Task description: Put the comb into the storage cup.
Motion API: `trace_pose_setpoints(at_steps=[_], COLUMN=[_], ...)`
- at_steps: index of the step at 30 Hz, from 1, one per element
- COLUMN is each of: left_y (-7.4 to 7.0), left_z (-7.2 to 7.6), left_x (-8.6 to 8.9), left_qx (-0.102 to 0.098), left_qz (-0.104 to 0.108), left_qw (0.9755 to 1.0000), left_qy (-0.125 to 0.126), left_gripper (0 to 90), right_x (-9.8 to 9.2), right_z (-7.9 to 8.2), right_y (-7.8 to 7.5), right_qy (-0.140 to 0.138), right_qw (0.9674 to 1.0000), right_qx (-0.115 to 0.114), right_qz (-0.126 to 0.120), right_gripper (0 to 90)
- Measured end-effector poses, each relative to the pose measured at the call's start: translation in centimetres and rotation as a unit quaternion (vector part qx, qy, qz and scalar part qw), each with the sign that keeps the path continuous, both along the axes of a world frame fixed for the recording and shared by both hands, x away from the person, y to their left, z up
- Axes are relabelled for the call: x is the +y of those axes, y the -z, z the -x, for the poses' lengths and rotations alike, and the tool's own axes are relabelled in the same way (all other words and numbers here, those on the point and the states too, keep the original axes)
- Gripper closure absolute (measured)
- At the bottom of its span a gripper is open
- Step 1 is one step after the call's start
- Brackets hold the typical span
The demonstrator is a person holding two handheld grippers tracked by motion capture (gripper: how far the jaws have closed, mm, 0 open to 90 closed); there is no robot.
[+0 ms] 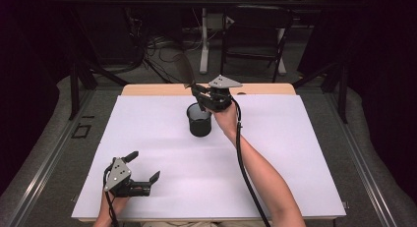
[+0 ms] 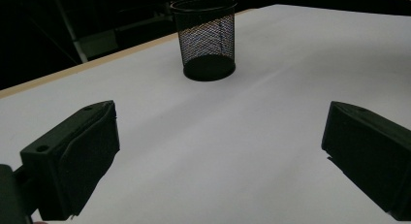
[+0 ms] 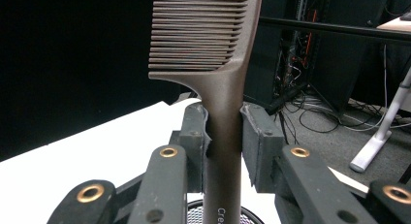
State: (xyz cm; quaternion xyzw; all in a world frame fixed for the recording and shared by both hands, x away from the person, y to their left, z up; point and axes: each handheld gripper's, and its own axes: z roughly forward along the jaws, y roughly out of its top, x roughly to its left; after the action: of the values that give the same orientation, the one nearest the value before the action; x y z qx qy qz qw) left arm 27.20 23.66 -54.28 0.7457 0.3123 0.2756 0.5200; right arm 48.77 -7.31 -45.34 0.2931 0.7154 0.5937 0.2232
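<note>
A brown comb stands upright in my right gripper, whose jaws are shut on its handle; the teeth point left in the right gripper view. In the high view the right gripper hovers just above the far rim of a black mesh cup, with the comb rising up and back from it. The cup's rim shows directly beneath the handle. My left gripper rests low at the near left of the white table cover, open, nothing between its fingers. The mesh cup stands far ahead of it.
The table's wooden far edge lies behind the cup. Beyond it are a chair frame, a white desk leg and cables on the floor. Dark curtains flank both sides.
</note>
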Motion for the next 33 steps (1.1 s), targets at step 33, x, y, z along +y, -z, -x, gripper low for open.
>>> trace_pose_setpoints(at_steps=[33], left_y=[0.0], left_z=[0.1], left_x=[0.1], left_qx=[-0.001], left_qz=[0.002], left_qw=[1.0], left_qy=[0.001], left_gripper=[0.1], right_x=[0.9], right_z=[-0.4], right_y=[1.5], right_qy=[-0.007], right_qw=[0.9995], right_qx=[0.018], right_qz=[0.025], right_gripper=[72.6])
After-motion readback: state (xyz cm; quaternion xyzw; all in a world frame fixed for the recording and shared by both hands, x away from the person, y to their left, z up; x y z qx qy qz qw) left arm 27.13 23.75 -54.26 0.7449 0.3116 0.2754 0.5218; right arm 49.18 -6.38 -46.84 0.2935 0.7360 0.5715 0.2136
